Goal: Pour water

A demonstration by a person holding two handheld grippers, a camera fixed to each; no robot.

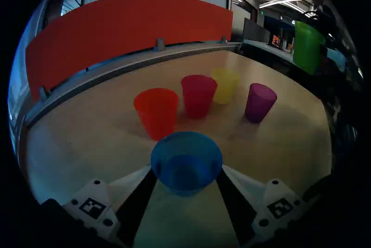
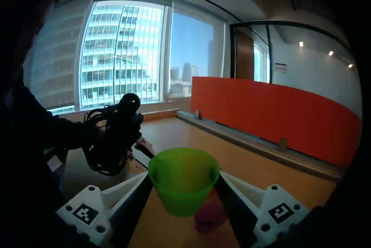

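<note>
Left hand-held gripper (image 1: 186, 170) clamps blue cup (image 1: 186, 160); right hand-held gripper (image 2: 184, 176) clamps green cup (image 2: 183, 185), partly hiding purple cup (image 2: 211, 216).

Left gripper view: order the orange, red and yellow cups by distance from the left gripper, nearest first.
1. Orange translucent plastic cup: just ahead, left of centre.
2. Red plastic cup: behind it, centre.
3. Yellow plastic cup: rearmost, right.

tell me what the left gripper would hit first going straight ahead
Likely the orange cup, nearest beyond the blue cup in the left gripper; crimson cup close behind. Height unclear.
</note>
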